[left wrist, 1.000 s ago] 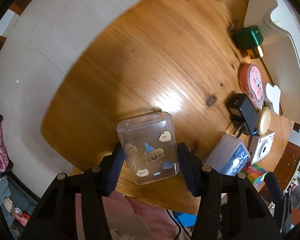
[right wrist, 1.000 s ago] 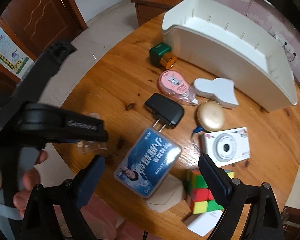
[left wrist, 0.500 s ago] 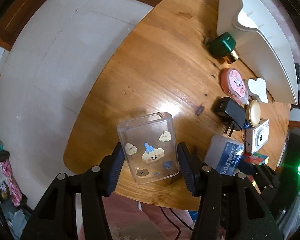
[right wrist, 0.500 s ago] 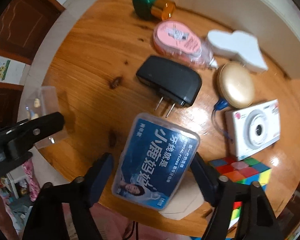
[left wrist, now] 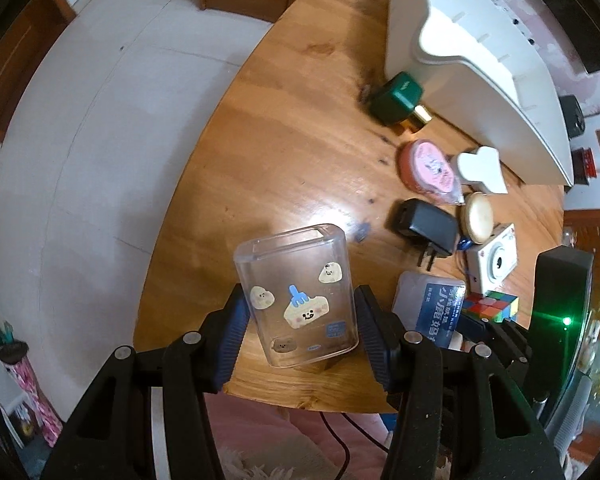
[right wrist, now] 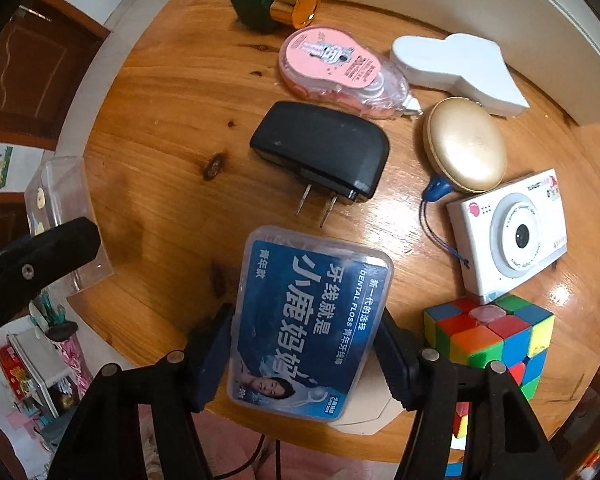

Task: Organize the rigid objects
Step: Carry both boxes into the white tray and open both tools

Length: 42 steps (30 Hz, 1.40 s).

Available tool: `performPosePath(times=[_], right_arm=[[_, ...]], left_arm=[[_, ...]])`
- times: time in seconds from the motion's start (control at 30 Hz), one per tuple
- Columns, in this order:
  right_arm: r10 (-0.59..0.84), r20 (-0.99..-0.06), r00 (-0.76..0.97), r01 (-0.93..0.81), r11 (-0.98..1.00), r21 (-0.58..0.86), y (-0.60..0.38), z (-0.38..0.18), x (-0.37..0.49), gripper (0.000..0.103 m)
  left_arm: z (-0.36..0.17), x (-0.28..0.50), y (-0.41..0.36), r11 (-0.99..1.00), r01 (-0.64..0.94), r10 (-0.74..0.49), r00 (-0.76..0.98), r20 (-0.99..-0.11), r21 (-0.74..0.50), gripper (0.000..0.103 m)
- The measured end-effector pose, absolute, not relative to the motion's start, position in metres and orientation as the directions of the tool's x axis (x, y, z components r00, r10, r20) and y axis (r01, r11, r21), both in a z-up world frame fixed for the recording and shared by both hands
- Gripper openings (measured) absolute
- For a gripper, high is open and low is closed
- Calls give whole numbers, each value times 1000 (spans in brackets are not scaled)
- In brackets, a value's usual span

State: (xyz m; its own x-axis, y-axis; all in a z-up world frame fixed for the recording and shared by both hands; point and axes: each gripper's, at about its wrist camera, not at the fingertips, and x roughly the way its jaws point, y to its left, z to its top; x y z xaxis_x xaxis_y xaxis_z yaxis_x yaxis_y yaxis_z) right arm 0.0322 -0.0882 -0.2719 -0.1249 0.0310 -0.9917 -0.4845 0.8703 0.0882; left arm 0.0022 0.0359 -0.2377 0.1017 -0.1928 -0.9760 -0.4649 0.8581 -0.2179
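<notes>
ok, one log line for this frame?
left gripper: shut on clear stickered plastic box | right gripper: jaws just closing on blue dental floss box

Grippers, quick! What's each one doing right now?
Left gripper: closed on the clear sticker box.
Right gripper: has just been closing, now gripping the blue dental floss box.
</notes>
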Motion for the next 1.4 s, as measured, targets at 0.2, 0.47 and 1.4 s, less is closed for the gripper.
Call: performPosePath(times=[0.2, 0.47, 1.4], right_arm=[[100, -990, -100, -446, 885, 134, -109, -245, 45, 66], [272, -962, 0, -362, 897, 254, -140, -159, 72, 66], [255, -921, 294, -203, 958, 200, -189, -109, 210, 66]], left_arm=[[-196, 2, 64, 824, -417, -355, 149, -923, -384, 56], [-110, 41, 68, 677, -245, -628, 300, -719, -694, 56], [-93, 202, -23, 880, 12, -449, 349, -822, -475, 55]])
